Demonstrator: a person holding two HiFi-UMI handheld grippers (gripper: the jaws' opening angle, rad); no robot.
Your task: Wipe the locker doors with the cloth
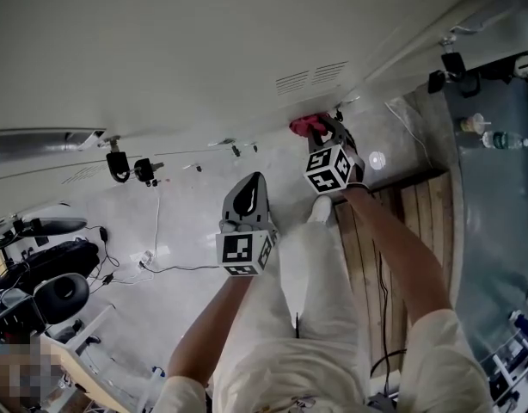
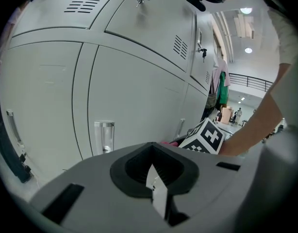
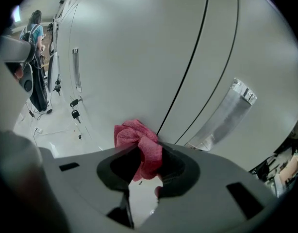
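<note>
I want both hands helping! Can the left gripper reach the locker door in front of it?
Probably yes: the left gripper, jaws shut and empty, faces the locker door with nothing between. The cloth, though, is in the right gripper.

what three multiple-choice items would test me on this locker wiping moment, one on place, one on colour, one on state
1. Where is the cloth?
A. draped over a door handle
B. lying on the floor
C. between the fingers of the right gripper, held at a locker door

2. What colour is the cloth?
A. blue
B. pinkish red
C. white

3. What is the left gripper holding?
A. nothing
B. a second cloth
C. a bunch of keys

Answers:
1 C: the right gripper view shows the cloth bunched between its fingers, by the seam between two doors.
2 B: it shows pinkish red in both the head view and the right gripper view.
3 A: the left gripper view shows nothing between its fingers.
</note>
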